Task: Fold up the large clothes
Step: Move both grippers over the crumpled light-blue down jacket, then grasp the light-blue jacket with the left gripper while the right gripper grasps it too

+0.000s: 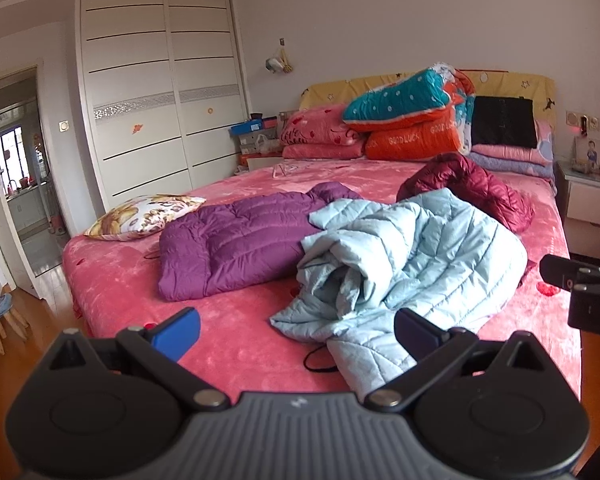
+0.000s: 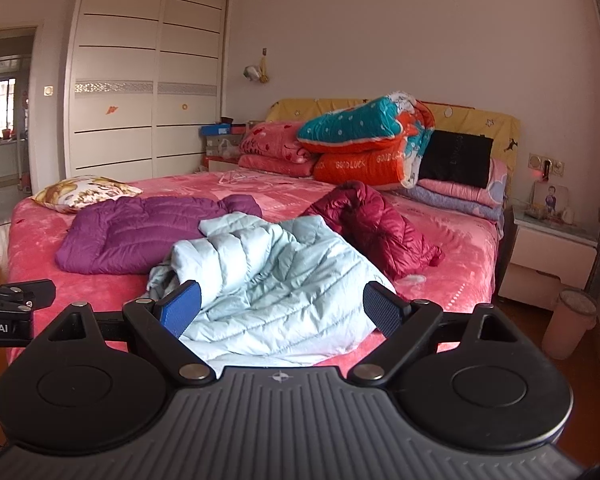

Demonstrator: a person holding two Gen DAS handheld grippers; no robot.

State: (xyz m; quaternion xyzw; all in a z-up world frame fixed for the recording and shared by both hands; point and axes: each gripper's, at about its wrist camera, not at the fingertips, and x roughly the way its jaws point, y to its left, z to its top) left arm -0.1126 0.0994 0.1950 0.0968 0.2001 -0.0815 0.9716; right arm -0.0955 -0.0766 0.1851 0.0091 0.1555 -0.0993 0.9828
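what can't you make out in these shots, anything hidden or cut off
- Blue jacket: its near hem is hidden behind the right gripper body in the right wrist view; crumpled, so sleeves and zipper cannot be told apart.
- Purple jacket: its right end is covered by the blue jacket in the left wrist view.
- Maroon jacket: its near part is hidden behind the blue jacket.
- Left gripper: its body blocks the bed's near edge.

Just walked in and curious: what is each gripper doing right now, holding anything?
Left gripper: open, holding nothing, above the crumpled pale blue quilted jacket.
Right gripper: open, holding nothing, facing the same jacket.
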